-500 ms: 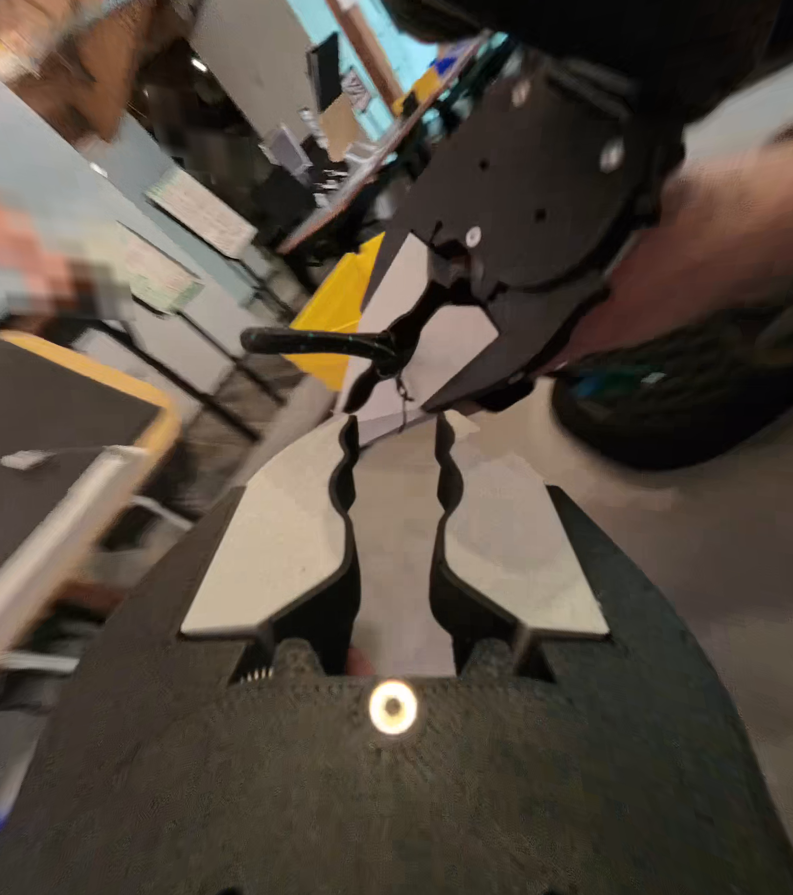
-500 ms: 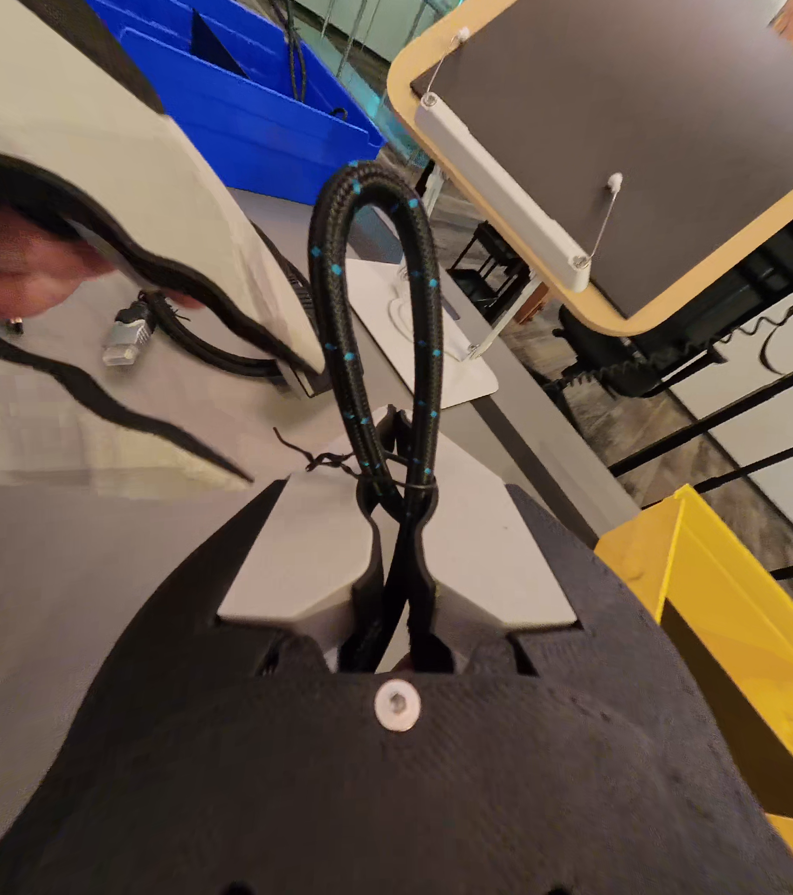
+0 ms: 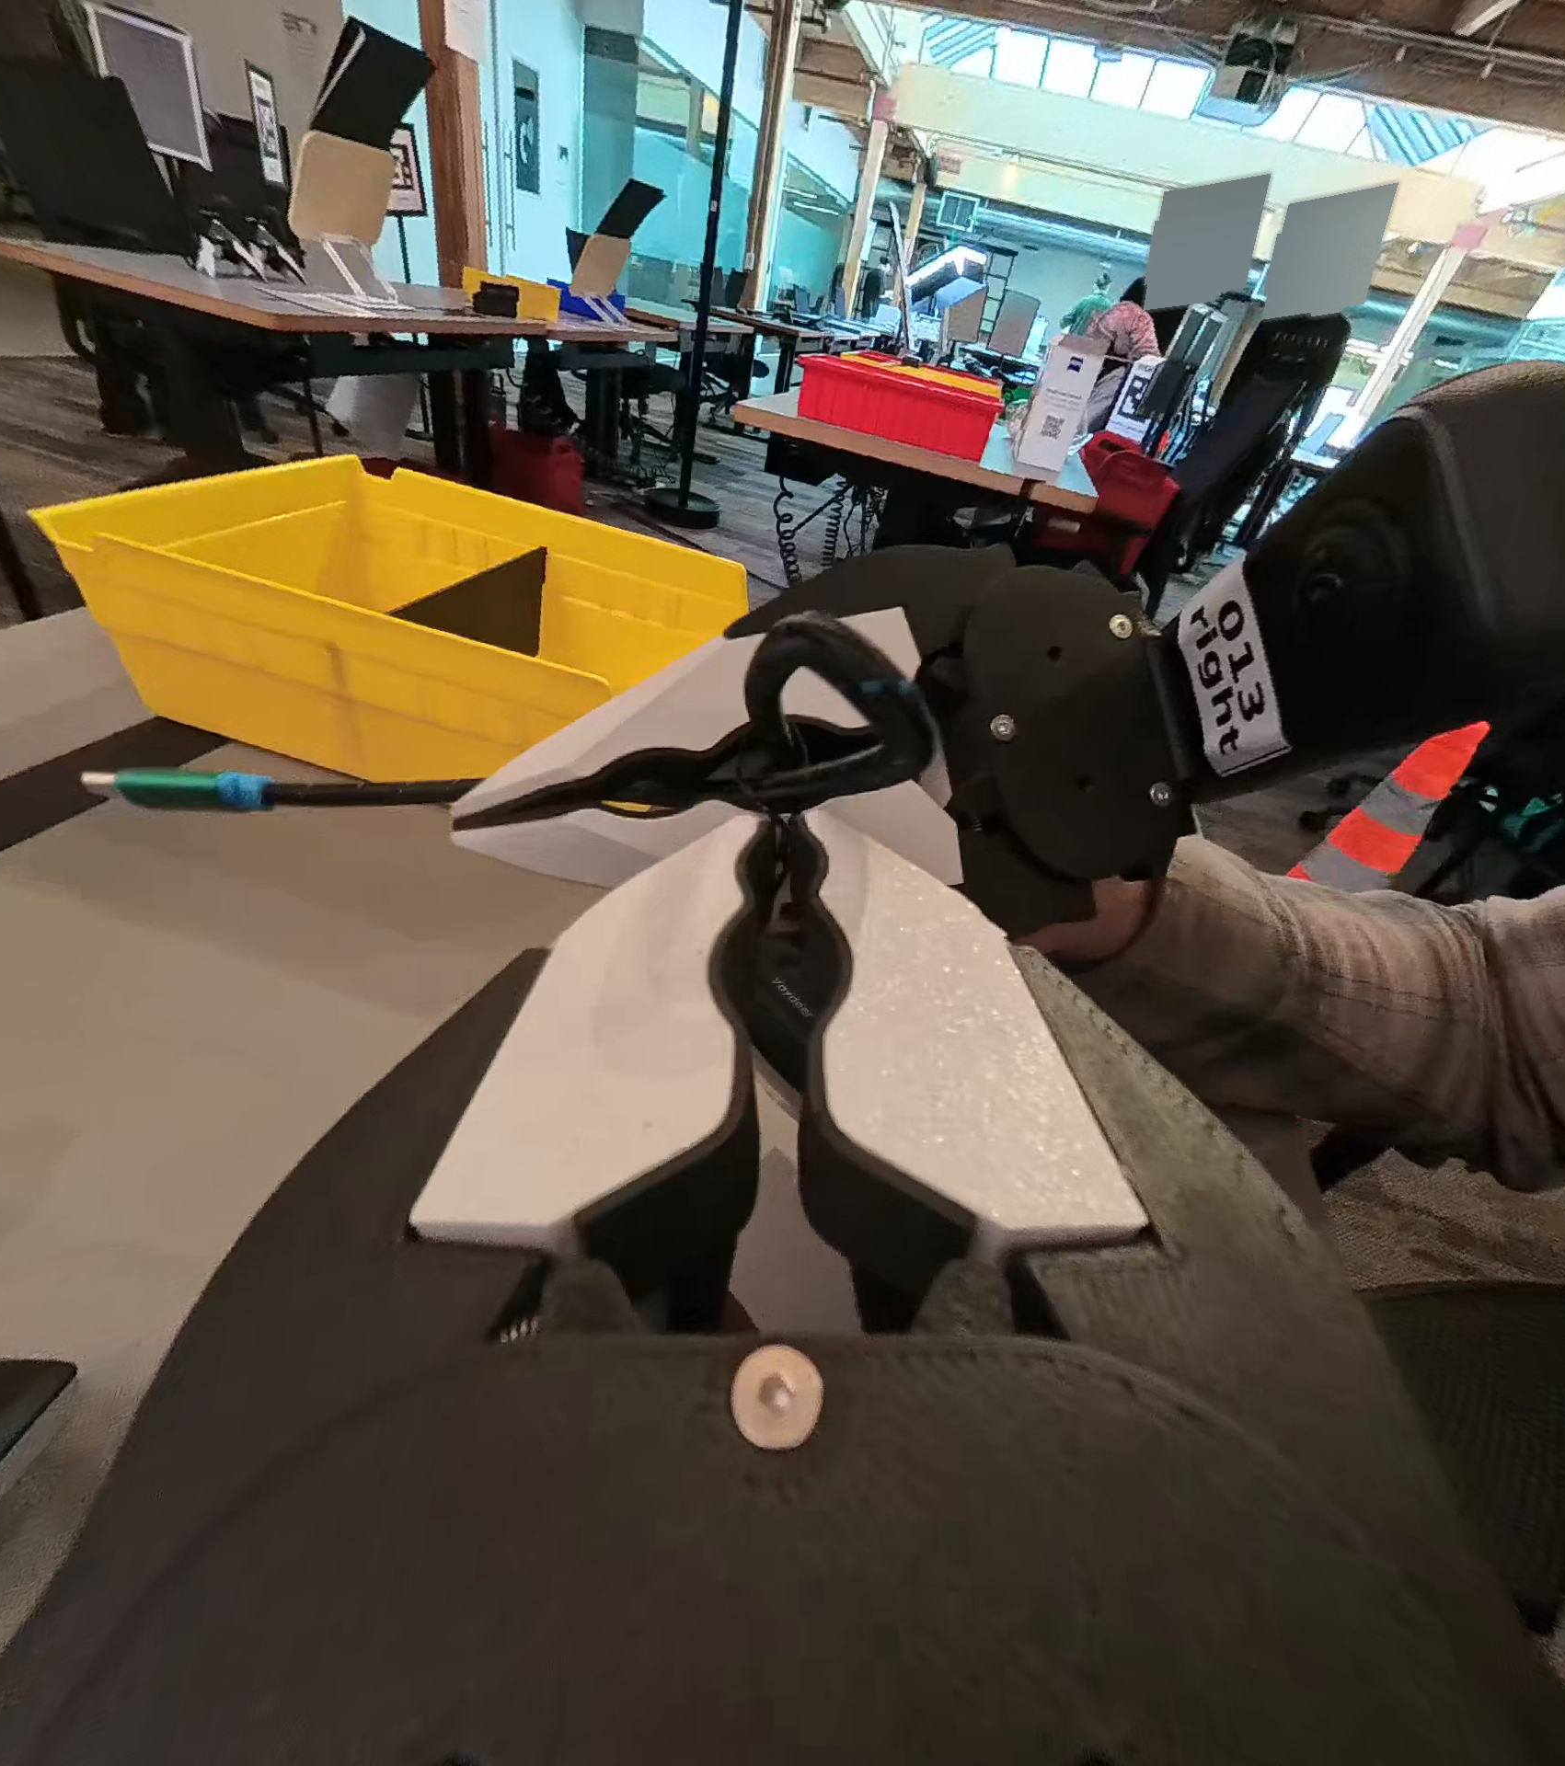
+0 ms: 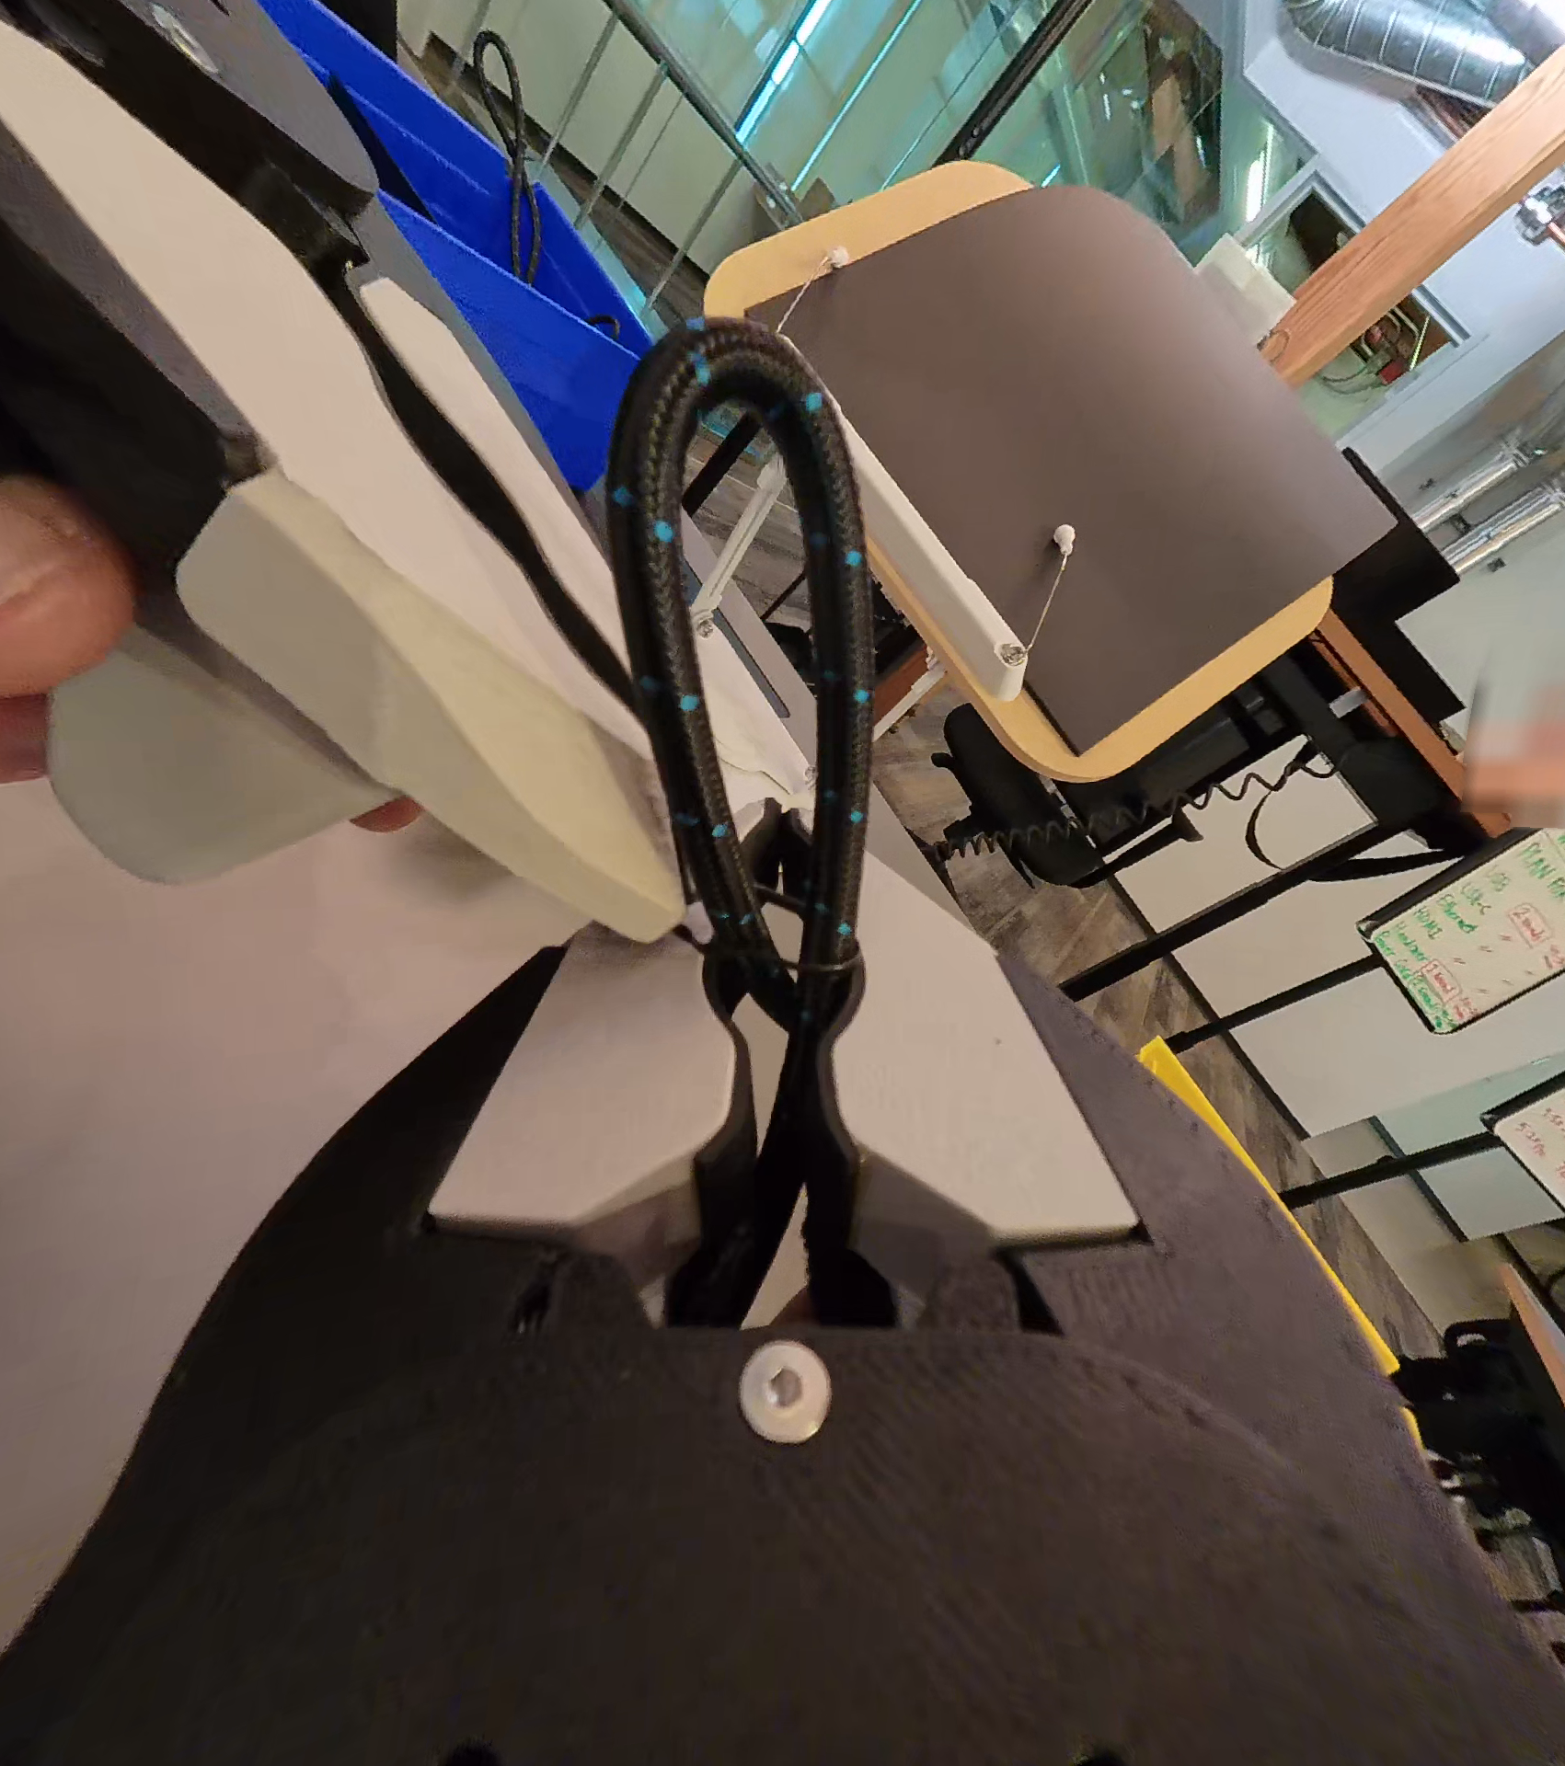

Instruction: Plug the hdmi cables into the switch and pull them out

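Observation:
My right gripper (image 4: 783, 889) is shut on a folded black braided HDMI cable (image 4: 740, 573) with blue flecks; its loop stands up past the fingertips. In the left wrist view the right gripper (image 3: 465, 820) lies sideways above the grey table (image 3: 186, 1003), and the cable's green plug (image 3: 171, 789) sticks out to the left. My left gripper (image 3: 783, 836) sits right under it, shut on a black part of the cable bundle (image 3: 788, 994). In the right wrist view the left gripper (image 4: 663, 922) comes in from the left and touches the cable at my fingertips. No switch is in view.
A yellow bin (image 3: 329, 650) stands on the table behind the grippers. A blue bin (image 4: 511, 287) with a cable in it lies beyond the left gripper. A black board with a wooden rim (image 4: 1094, 430) stands past the table edge. A person's sleeve (image 3: 1380, 1003) is at the right. About 7 centimeters separates my left fingertips from my right.
My left gripper was open and empty; it has swung level and closed on a black part of the cable at the right gripper's tips. The right gripper still holds the cable.

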`<control>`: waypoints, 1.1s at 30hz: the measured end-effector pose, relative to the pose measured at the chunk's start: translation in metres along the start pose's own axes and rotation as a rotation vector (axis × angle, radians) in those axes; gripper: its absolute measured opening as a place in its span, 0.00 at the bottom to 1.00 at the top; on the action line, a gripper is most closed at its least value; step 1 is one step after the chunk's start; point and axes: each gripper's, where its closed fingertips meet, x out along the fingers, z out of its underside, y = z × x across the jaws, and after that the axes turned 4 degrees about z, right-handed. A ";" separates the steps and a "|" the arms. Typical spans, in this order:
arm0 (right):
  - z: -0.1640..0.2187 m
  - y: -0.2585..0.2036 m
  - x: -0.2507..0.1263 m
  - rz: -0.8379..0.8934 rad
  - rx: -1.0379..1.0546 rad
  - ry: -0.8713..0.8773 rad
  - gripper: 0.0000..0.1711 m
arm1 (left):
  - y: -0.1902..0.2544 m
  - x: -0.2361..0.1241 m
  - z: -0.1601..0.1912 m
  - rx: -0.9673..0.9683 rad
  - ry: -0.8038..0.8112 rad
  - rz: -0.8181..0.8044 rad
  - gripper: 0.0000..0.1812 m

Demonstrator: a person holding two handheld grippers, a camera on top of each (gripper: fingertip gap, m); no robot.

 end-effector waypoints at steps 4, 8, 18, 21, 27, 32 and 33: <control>0.005 0.002 0.001 0.008 -0.007 -0.018 0.00 | 0.001 0.005 0.001 0.024 -0.012 -0.013 0.01; 0.008 0.002 0.002 0.000 0.000 -0.042 0.00 | -0.005 0.006 0.002 0.164 -0.044 -0.108 0.01; 0.023 -0.021 0.005 -0.232 0.350 -0.152 0.00 | -0.023 0.000 0.001 1.304 -0.438 -0.606 0.00; 0.024 -0.030 0.004 -0.329 0.490 -0.166 0.00 | -0.026 -0.001 0.002 1.515 -0.495 -0.606 0.00; 0.020 -0.030 0.005 -0.309 0.441 -0.139 0.00 | -0.026 -0.004 0.002 1.358 -0.472 -0.501 0.00; 0.016 -0.024 0.006 -0.244 0.357 -0.099 0.00 | -0.021 -0.002 -0.004 0.926 -0.342 -0.396 0.00; 0.015 -0.023 0.006 -0.234 0.340 -0.089 0.00 | -0.020 -0.002 -0.003 0.851 -0.328 -0.369 0.00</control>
